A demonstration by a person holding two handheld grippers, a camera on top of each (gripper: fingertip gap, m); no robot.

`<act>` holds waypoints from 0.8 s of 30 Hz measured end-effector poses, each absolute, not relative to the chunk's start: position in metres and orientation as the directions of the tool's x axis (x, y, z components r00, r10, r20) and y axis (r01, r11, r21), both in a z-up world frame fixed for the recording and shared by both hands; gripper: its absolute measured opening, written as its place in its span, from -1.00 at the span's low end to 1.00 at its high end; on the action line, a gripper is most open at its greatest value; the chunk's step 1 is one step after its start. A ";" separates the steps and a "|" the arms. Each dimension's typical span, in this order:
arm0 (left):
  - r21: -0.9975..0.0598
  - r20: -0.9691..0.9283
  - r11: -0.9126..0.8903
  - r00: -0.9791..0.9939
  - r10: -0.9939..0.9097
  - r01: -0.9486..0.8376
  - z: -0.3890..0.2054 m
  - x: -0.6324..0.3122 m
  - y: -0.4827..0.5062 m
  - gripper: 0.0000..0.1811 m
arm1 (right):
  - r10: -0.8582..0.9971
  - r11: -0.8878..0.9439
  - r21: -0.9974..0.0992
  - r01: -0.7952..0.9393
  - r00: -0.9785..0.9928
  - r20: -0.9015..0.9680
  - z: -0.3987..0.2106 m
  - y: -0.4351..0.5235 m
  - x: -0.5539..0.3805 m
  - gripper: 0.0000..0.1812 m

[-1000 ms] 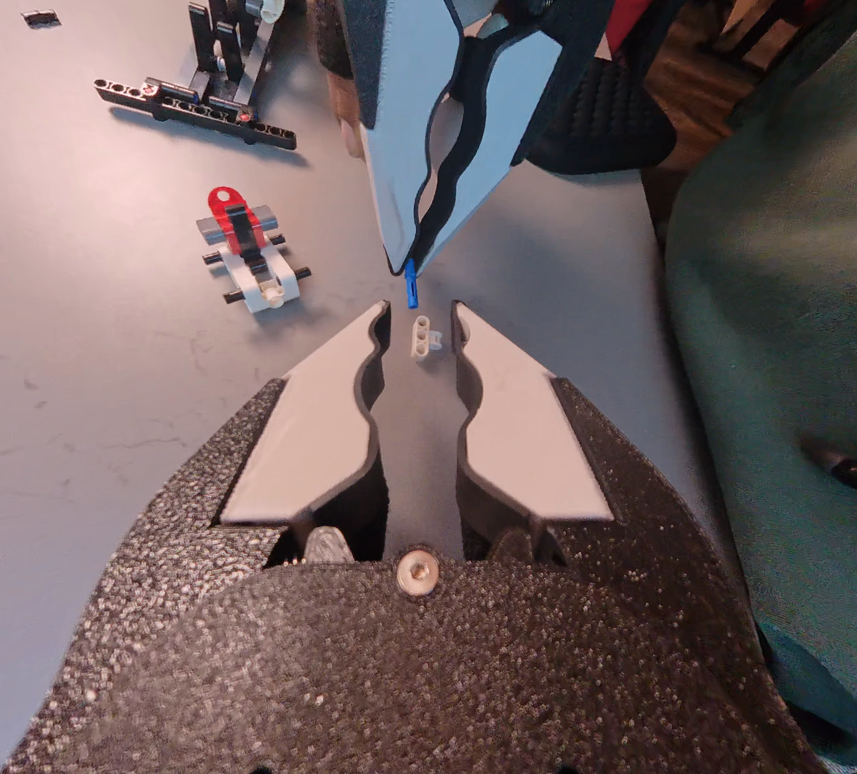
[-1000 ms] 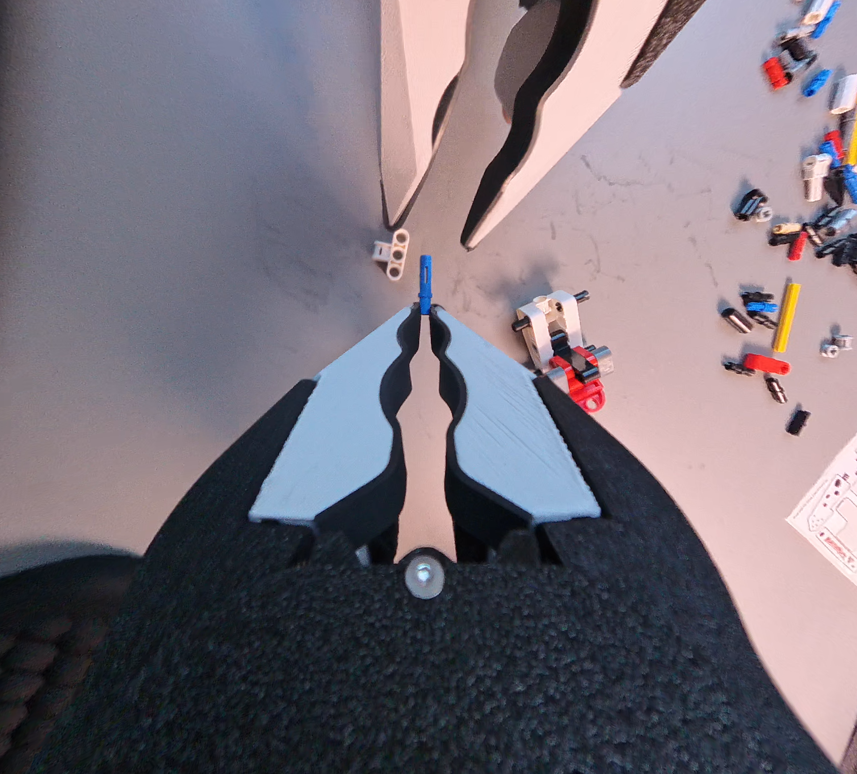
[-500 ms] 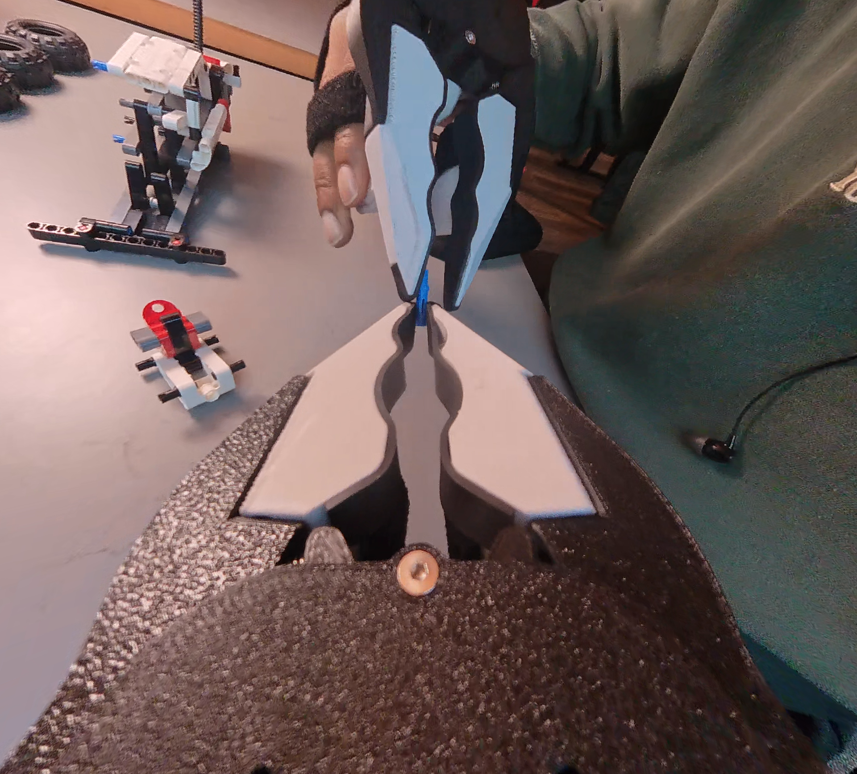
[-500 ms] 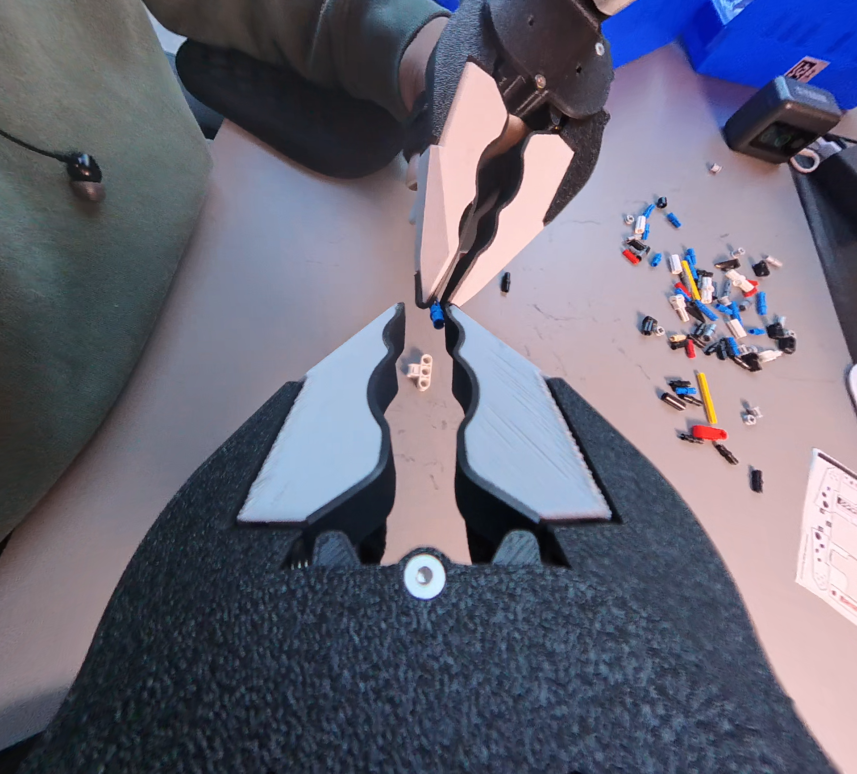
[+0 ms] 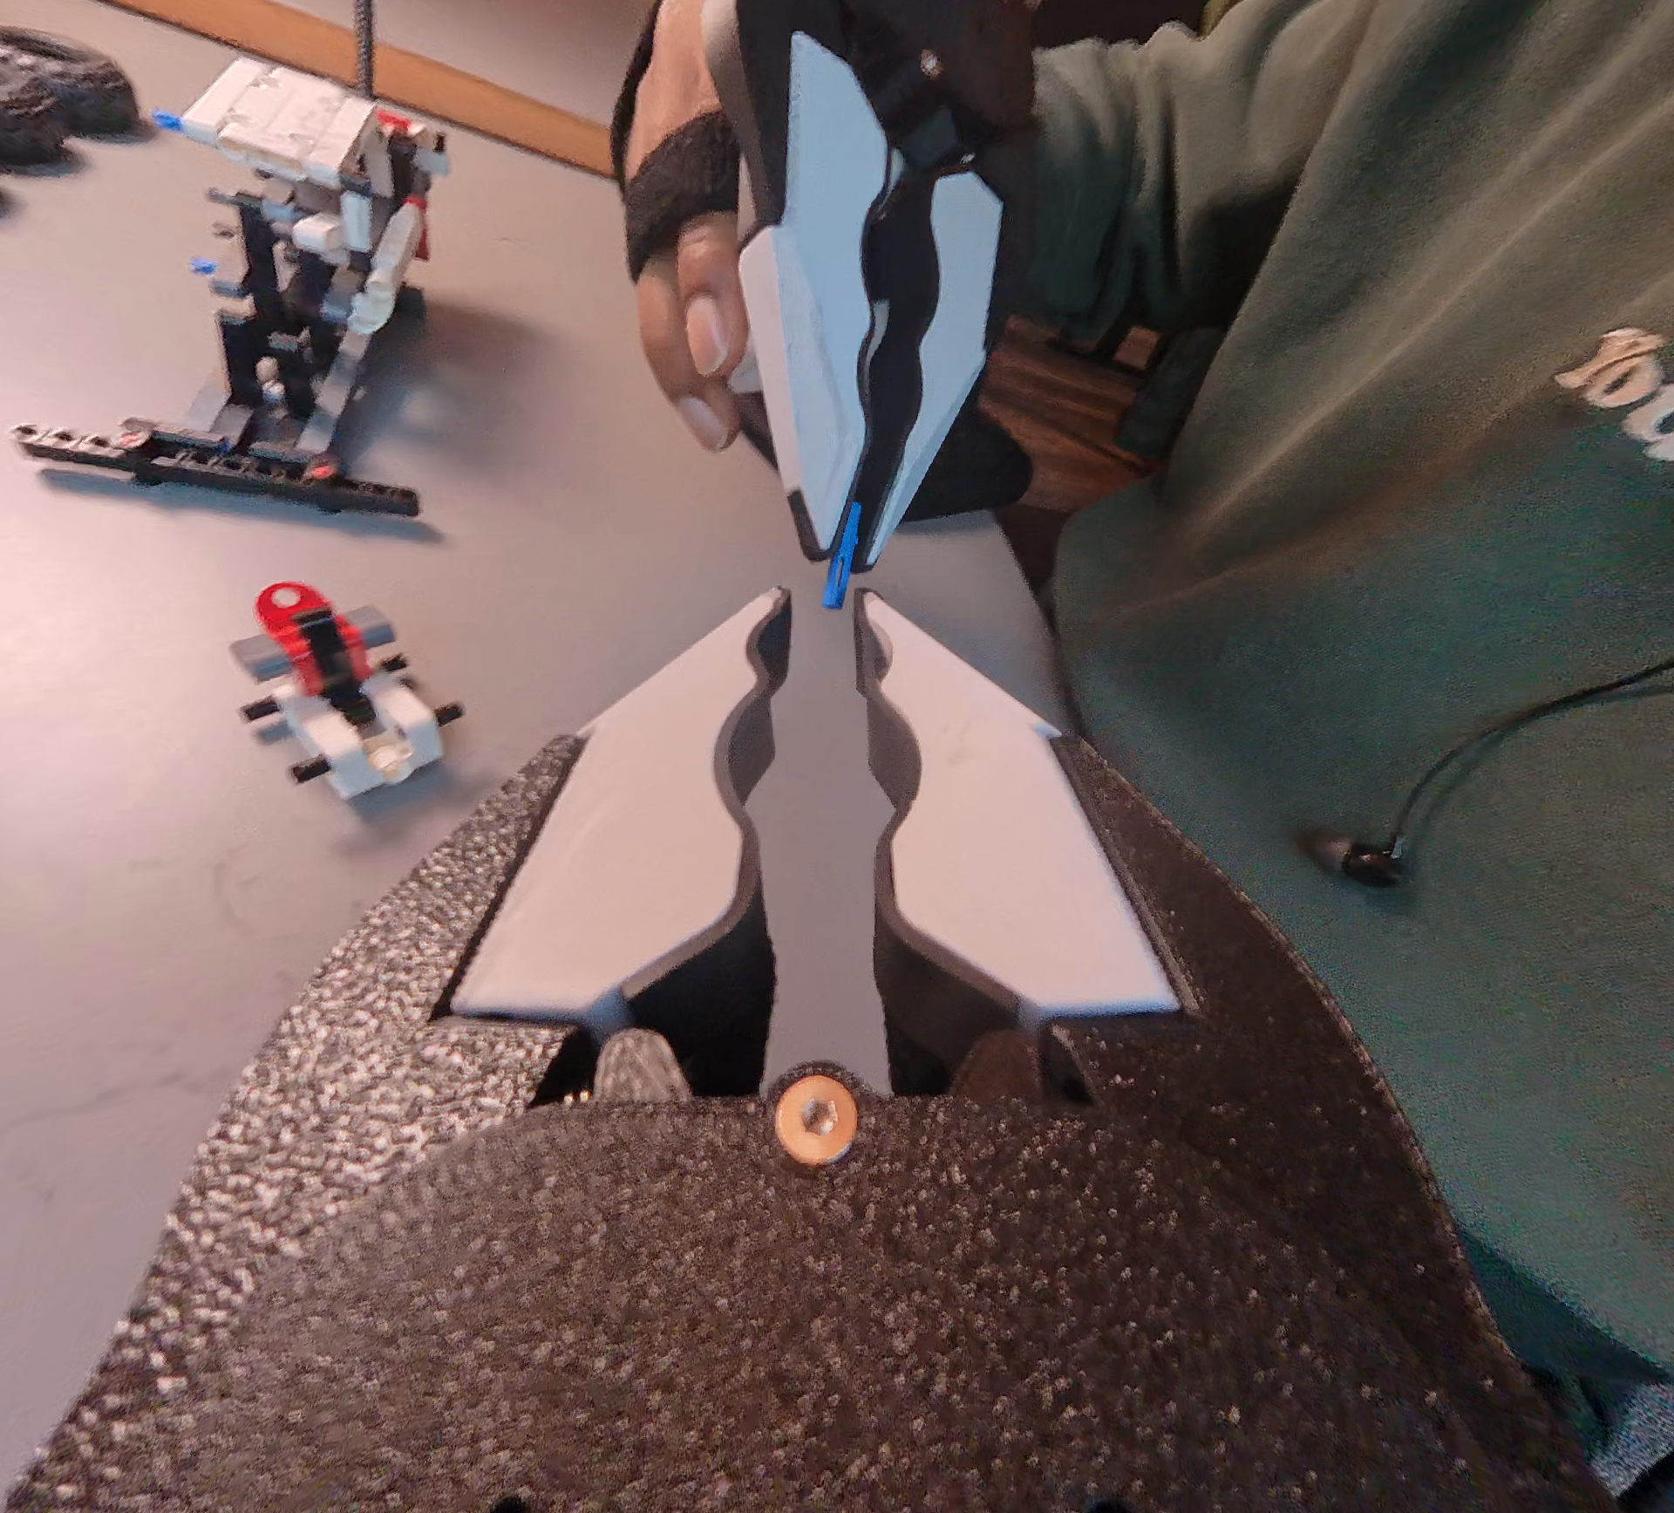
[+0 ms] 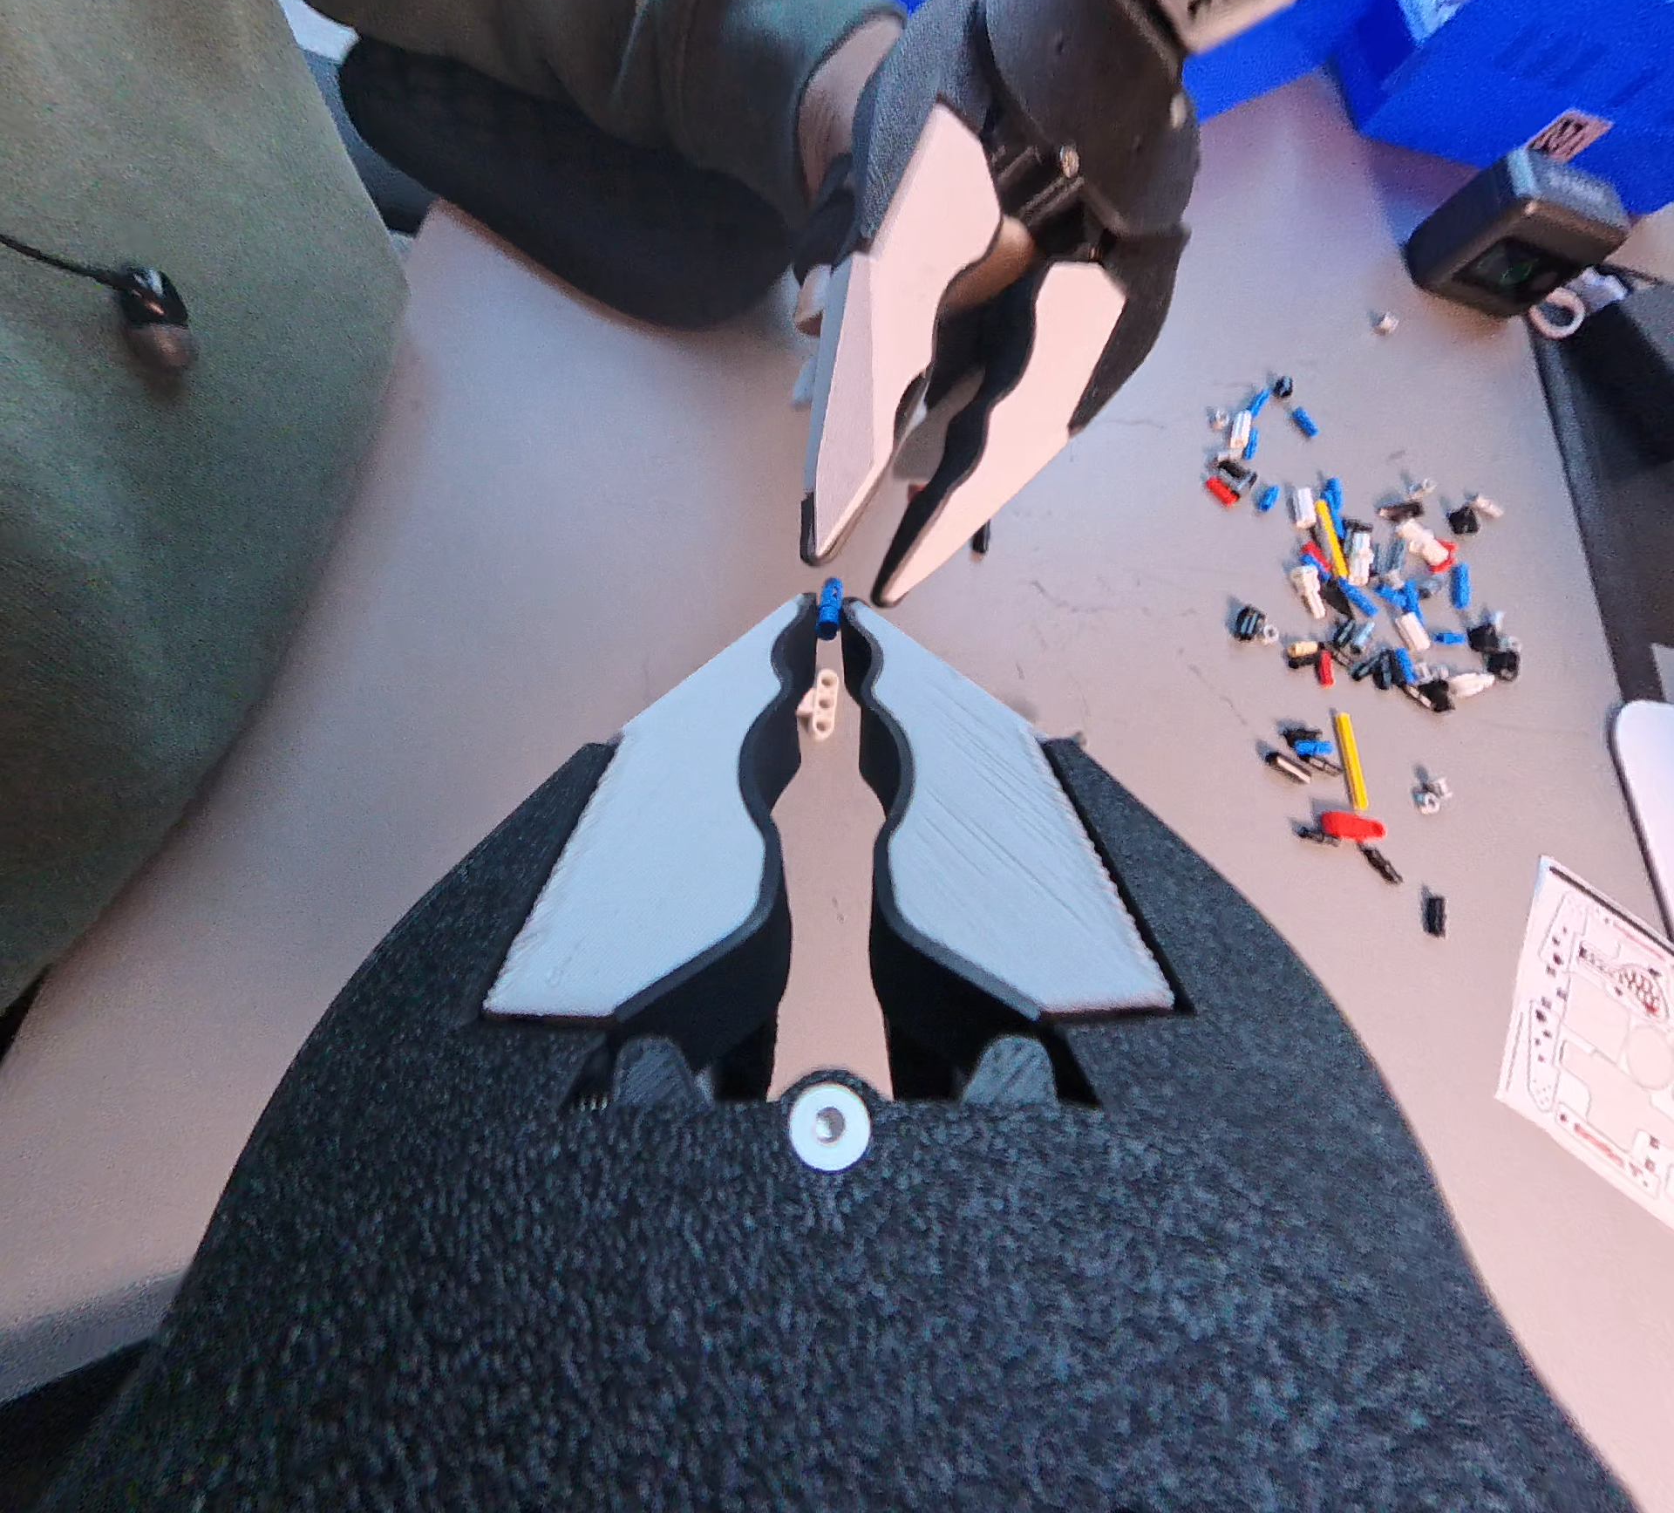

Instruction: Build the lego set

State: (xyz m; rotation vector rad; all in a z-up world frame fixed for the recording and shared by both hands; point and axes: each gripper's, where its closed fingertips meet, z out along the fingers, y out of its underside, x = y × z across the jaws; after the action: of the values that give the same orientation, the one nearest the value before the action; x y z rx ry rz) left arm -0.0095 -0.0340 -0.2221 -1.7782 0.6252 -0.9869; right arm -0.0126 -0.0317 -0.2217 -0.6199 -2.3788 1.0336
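My right gripper (image 6: 827, 607) is shut on a small blue pin (image 6: 827, 609) and holds it by one end above the grey table (image 6: 543, 473). In the left wrist view the right gripper (image 5: 838, 554) comes down from above with the blue pin (image 5: 838, 568) sticking out of its tips. My left gripper (image 5: 820, 604) is open and empty, its tips just below the pin; in the right wrist view the left gripper (image 6: 850, 574) stands just beyond the pin. A small white connector (image 6: 820, 699) lies on the table under my right gripper.
A partly built black and white model (image 5: 299, 274) and a small red and white subassembly (image 5: 340, 699) stand at the left. A pile of loose parts (image 6: 1368, 591), blue bins (image 6: 1449, 20), a black device (image 6: 1522, 237) and an instruction sheet (image 6: 1594, 1044) lie at the right. The person's green sweater (image 5: 1359, 473) is close by. Only a small space, under 4 cm, lies between the two pairs of fingers.
Half a second ago my left gripper was shut on the blue pin and my right was open. Now the right is shut on the pin and the left has opened.
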 end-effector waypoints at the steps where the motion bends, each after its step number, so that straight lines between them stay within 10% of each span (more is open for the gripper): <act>1: -0.909 0.327 -0.415 0.582 -0.744 -0.019 -0.231 -0.016 -0.031 -0.82 | 0.571 0.630 -0.739 0.239 -0.787 0.233 -0.228 -0.027 -0.014 -0.95; 9: -0.756 0.175 -0.563 0.725 -0.666 -0.335 -0.304 -0.029 -0.029 -0.78 | 0.467 0.816 -0.457 0.353 -0.869 0.162 -0.290 -0.014 -0.024 -0.95; 24: -0.723 0.125 -0.563 0.727 -0.676 -0.399 -0.315 -0.023 -0.027 -0.92 | 0.298 0.936 -0.223 0.270 -0.950 0.099 -0.303 -0.019 -0.025 -0.95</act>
State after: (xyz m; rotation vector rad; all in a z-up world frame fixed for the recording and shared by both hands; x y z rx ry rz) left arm -0.0230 -0.0274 -0.3152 -2.2339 0.8087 -0.5147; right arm -0.0250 -0.0188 -0.3030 -0.4363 -2.9621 0.3141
